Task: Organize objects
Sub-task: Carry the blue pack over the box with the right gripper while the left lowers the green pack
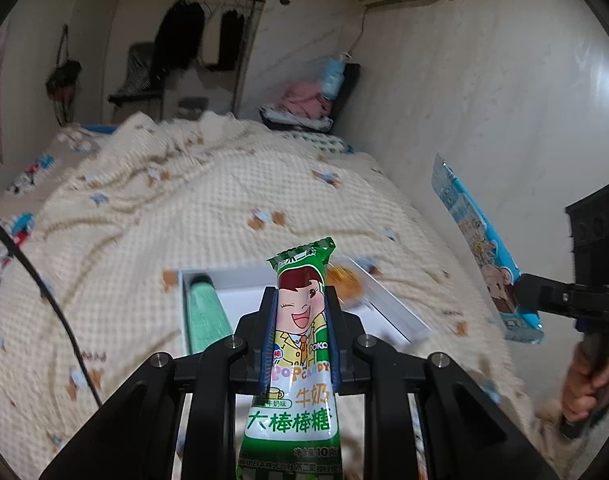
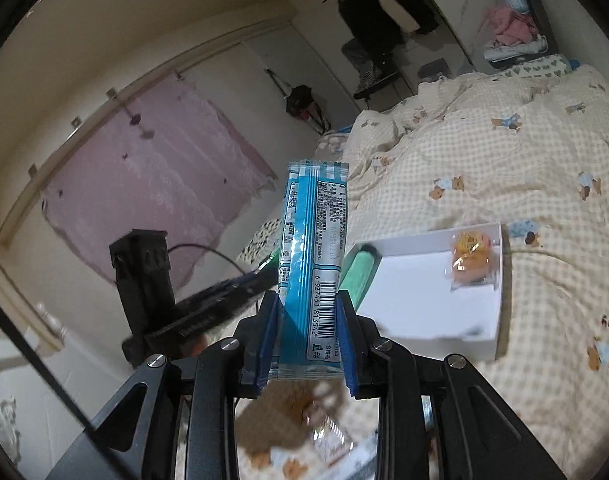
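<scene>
My left gripper is shut on a green lollipop packet printed with a winking cartoon face, held upright above the bed. My right gripper is shut on a blue snack packet, its barcode side facing the camera. In the left wrist view the same blue snack packet and right gripper hang at the right, with a hand on the handle below. Beyond both grippers a white open box lies on the bed, holding a green roll along one side and an orange snack bag in a corner.
The bed carries a cream checked blanket with small bear prints. More wrapped snacks lie on it under my right gripper. A wall runs along the right. A clothes rack and a pile of clothes stand at the far end.
</scene>
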`<state>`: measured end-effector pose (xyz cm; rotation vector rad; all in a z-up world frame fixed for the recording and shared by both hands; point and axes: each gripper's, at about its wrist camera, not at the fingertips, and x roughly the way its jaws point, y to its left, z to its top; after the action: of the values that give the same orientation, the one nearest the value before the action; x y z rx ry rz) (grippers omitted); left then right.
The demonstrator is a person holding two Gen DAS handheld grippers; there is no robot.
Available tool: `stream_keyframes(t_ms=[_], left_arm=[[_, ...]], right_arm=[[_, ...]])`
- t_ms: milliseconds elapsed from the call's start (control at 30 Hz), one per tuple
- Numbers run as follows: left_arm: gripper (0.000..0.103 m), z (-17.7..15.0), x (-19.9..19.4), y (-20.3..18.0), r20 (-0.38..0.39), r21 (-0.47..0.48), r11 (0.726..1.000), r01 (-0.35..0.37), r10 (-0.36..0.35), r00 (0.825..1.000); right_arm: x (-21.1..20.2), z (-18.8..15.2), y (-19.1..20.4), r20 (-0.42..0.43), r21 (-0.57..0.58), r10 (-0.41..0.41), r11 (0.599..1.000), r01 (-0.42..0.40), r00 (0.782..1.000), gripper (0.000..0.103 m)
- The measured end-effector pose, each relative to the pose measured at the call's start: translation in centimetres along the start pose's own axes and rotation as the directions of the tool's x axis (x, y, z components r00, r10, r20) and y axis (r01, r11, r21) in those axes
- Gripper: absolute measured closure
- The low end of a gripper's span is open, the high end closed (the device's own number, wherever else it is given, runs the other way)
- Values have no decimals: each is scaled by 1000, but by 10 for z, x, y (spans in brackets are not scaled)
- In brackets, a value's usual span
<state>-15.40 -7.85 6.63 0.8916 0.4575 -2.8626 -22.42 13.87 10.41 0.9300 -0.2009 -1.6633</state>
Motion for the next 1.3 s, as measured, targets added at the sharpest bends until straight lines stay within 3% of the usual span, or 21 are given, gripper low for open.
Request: stream_keyframes(t_ms=[200, 533, 667, 800, 1167, 1300], left_arm=[[80, 2, 35, 5, 16, -54, 998, -29, 30, 999], [80, -13, 84, -7, -64, 15, 990, -140, 140, 988], [80, -16, 94, 1, -75, 12, 993, -120, 121, 990], [80, -21, 105, 14, -105, -5, 983, -182, 181, 978], [80, -35, 123, 20, -169, -26, 984, -177, 171, 971], [80, -38, 129, 18, -193, -3, 983, -182, 178, 965]], right_arm=[[25, 12, 1, 0, -32, -102, 994, 101, 995, 73], [77, 6, -28, -104, -21, -258, 966, 257, 961, 73], [86, 4, -44, -134, 5, -298, 954, 301, 945, 73], [95, 0, -51, -164, 2, -328, 943, 333, 930, 73], [109, -7, -65, -207, -11, -370, 926, 376, 906, 73], [114, -11, -67, -241, -31, -398, 915, 403, 885, 73]])
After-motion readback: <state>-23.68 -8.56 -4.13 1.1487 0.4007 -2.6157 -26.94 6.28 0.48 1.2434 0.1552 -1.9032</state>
